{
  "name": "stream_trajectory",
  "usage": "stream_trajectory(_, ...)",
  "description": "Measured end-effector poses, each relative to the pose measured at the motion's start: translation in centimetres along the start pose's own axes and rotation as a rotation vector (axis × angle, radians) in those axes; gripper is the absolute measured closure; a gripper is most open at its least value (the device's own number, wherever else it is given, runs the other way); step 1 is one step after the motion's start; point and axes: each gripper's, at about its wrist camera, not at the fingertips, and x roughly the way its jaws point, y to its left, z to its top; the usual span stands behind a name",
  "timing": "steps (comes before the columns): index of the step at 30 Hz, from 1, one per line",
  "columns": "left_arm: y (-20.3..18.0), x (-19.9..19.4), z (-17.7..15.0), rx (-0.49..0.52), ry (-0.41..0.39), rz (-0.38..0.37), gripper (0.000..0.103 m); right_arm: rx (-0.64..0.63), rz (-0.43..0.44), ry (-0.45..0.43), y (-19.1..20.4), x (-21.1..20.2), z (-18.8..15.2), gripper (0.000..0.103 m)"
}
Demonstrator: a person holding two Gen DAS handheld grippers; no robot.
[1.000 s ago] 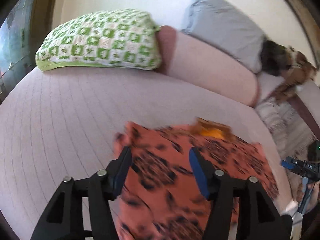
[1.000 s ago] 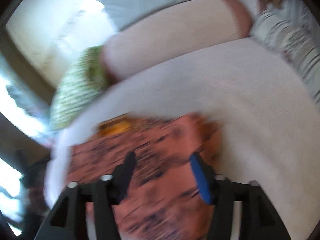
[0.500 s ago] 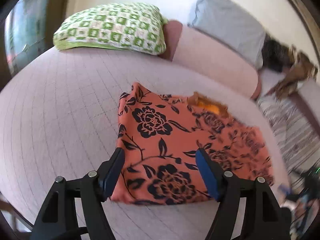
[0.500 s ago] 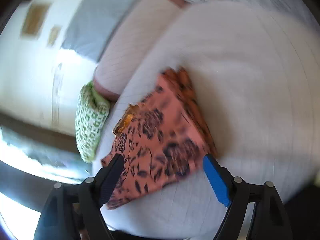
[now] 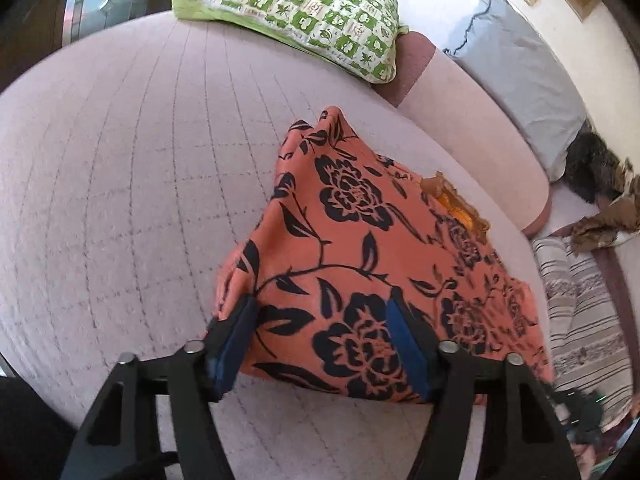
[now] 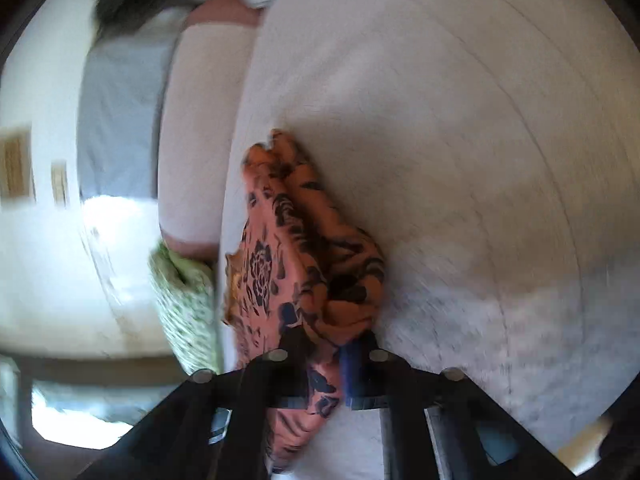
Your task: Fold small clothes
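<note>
An orange cloth with black flowers [image 5: 360,220] lies on the pale quilted bed cover [image 5: 120,160]. A bit of yellow-orange lining [image 5: 456,208] shows at its far edge. My left gripper [image 5: 320,298] sits low over the cloth's near left corner. Its jaws are closing with the fabric flat between the blue pads [image 5: 240,332], which do not pinch it. In the right wrist view the picture is rolled sideways. There my right gripper [image 6: 326,338] is shut on a bunched edge of the same cloth [image 6: 280,248], which rises into folds at the jaws.
A green-and-white checked pillow [image 5: 300,12] lies at the head of the bed. Beside it are a pink bolster [image 5: 472,120] and a grey pillow [image 5: 520,68]. A striped cloth [image 5: 580,300] and brown garments [image 5: 608,216] lie to the right.
My right gripper rolled over, came down and closed on the cloth's edge, bunching it. My left gripper sank to the near corner and its jaws narrowed a little.
</note>
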Motion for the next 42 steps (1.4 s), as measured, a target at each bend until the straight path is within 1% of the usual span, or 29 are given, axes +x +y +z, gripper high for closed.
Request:
stream_trajectory(2, 0.5, 0.2, 0.1, 0.0, 0.003, 0.011, 0.046, -0.206, -0.125, -0.073, 2.8, -1.3, -0.4, 0.094)
stream_trajectory(3, 0.8, 0.3, 0.2, -0.008, 0.009, 0.008, 0.049, -0.311, -0.195, -0.076, 3.7, -1.0, -0.9, 0.093)
stream_trajectory(4, 0.9, 0.4, 0.3, -0.007, 0.016, 0.005, 0.049, -0.327, -0.223, -0.044, 3.4, -0.4, -1.1, 0.091)
stream_trajectory(5, 0.9, 0.4, 0.5, 0.002, 0.031, 0.005, 0.049, -0.305, -0.264, 0.033, 2.3, 0.8, -1.3, 0.09)
stream_trajectory(6, 0.8, 0.3, 0.7, 0.006, 0.039, 0.007, 0.049, -0.269, -0.257, 0.061, 1.3, 0.9, -1.4, 0.088)
stream_trajectory(7, 0.7, -0.1, 0.9, 0.009, 0.041, 0.009, 0.049, -0.251, -0.232, 0.044, 0.9, 0.3, -1.4, 0.085)
stream_trajectory(8, 0.6, -0.5, 1.1, 0.017, 0.034, 0.011, 0.047, -0.25, -0.241, 0.028, 0.9, -0.4, -1.4, 0.076)
stream_trajectory(10, 0.1, -1.6, 1.6, 0.047, -0.005, 0.034, 0.039, -0.278, -0.255, -0.01, 1.3, -2.1, -1.2, 0.065)
stream_trajectory(12, -0.4, -2.3, 2.2, 0.063, -0.034, 0.04, 0.035, -0.353, -0.276, -0.057, 2.9, -4.0, -0.8, 0.048)
stream_trajectory(13, -0.6, -2.5, 2.5, 0.067, -0.045, 0.041, 0.035, -0.372, -0.275, -0.077, 3.6, -4.2, -0.4, 0.047)
stream_trajectory(16, -2.0, -2.6, 3.3, 0.116, -0.081, 0.037, 0.033, -0.439, -0.141, -0.074, 6.9, -3.5, 1.2, 0.042)
stream_trajectory(18, -3.0, -1.6, 3.6, 0.157, -0.07, 0.038, 0.032, -0.47, -0.005, 0.04, 9.3, -0.9, 2.3, 0.035)
stream_trajectory(20, -3.5, -0.2, 3.6, 0.169, -0.046, 0.033, 0.032, -0.46, 0.079, 0.173, 10.5, 2.8, 3.2, 0.034)
stream_trajectory(22, -3.5, 1.2, 3.4, 0.179, -0.022, 0.049, 0.032, -0.437, 0.113, 0.296, 11.7, 8.1, 4.9, 0.034)
stream_trajectory(23, -3.3, 2.3, 3.3, 0.179, 0.001, 0.067, 0.032, -0.445, 0.109, 0.324, 11.5, 9.7, 5.7, 0.034)
stream_trajectory(25, -2.9, 3.3, 2.8, 0.176, 0.021, 0.073, 0.032, -0.464, -0.038, 0.223, 10.0, 11.7, 8.5, 0.034)
stream_trajectory(26, -3.0, 3.3, 2.7, 0.189, 0.013, 0.073, 0.032, -0.374, -0.09, 0.171, 8.2, 11.9, 10.0, 0.039)
stream_trajectory(27, -3.2, 3.1, 2.5, 0.211, 0.005, 0.076, 0.032, -0.181, 0.0, 0.137, 5.5, 11.2, 11.5, 0.045)
stream_trajectory(28, -3.3, 3.0, 2.4, 0.227, 0.006, 0.077, 0.032, -0.106, 0.06, 0.132, 4.6, 10.5, 11.9, 0.045)
stream_trajectory(30, -3.3, 3.1, 2.3, 0.233, 0.006, 0.075, 0.03, -0.207, 0.062, 0.078, 6.3, 8.7, 11.4, 0.04)
stream_trajectory(31, -3.3, 3.2, 2.3, 0.236, 0.004, 0.074, 0.03, -0.238, 0.081, 0.085, 7.0, 8.4, 11.0, 0.038)
stream_trajectory(33, -3.4, 3.4, 2.2, 0.244, -0.001, 0.077, 0.03, -0.271, 0.187, 0.184, 8.7, 9.4, 10.3, 0.033)
stream_trajectory(35, -3.5, 3.5, 2.1, 0.253, 0.001, 0.082, 0.029, -0.317, 0.167, 0.227, 9.5, 11.2, 10.3, 0.029)
stream_trajectory(36, -3.6, 3.5, 2.2, 0.255, 0.002, 0.083, 0.029, -0.347, 0.096, 0.233, 9.2, 12.4, 10.8, 0.029)
stream_trajectory(37, -3.6, 3.5, 2.2, 0.256, 0.008, 0.08, 0.029, -0.35, -0.002, 0.197, 8.5, 12.8, 11.4, 0.032)
stream_trajectory(38, -3.6, 3.4, 2.3, 0.255, 0.012, 0.078, 0.029, -0.252, 0.001, 0.13, 6.8, 12.2, 12.6, 0.045)
stream_trajectory(40, -3.5, 2.8, 2.5, 0.247, 0.007, 0.069, 0.029, -0.162, 0.042, 0.032, 6.3, 9.4, 12.7, 0.043)
stream_trajectory(41, -3.5, 2.5, 2.7, 0.241, -0.002, 0.062, 0.028, -0.194, 0.041, 0.013, 6.7, 8.6, 12.3, 0.035)
stream_trajectory(42, -3.4, 2.1, 2.8, 0.235, -0.013, 0.061, 0.028, -0.242, 0.079, 0.058, 7.5, 7.9, 11.1, 0.033)
